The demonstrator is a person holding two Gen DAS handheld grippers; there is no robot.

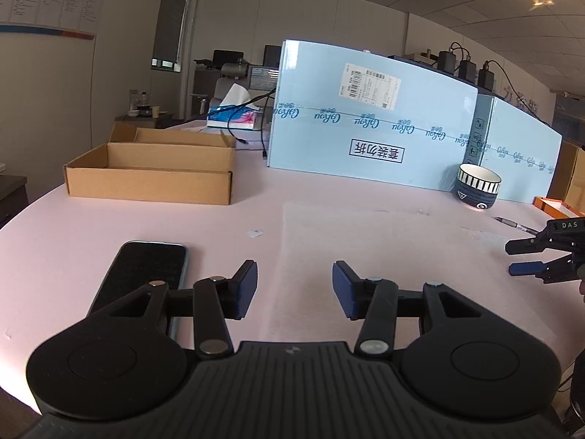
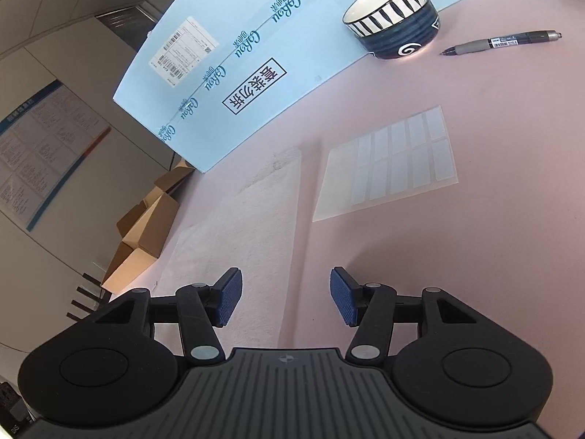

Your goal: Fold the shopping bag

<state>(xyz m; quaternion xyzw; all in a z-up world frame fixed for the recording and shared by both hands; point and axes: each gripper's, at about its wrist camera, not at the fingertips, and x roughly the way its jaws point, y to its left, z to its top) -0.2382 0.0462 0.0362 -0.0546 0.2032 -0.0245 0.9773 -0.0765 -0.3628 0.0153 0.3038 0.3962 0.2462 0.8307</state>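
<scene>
A thin, translucent pale bag [image 1: 365,252] lies flat on the pink table, hard to tell from the surface; in the right wrist view it shows as a whitish textured sheet [image 2: 248,226]. My left gripper [image 1: 294,290] is open and empty, low over the bag's near left edge. My right gripper [image 2: 286,296] is open and empty, above the bag's right edge. The right gripper also shows at the right edge of the left wrist view [image 1: 519,258], open.
A black phone [image 1: 146,274] lies left of the left gripper. An open cardboard box [image 1: 153,168] stands at back left. A large light-blue box [image 1: 369,124], a striped bowl [image 1: 477,184], a pen [image 2: 501,42] and a sticker sheet [image 2: 391,164] are on the table.
</scene>
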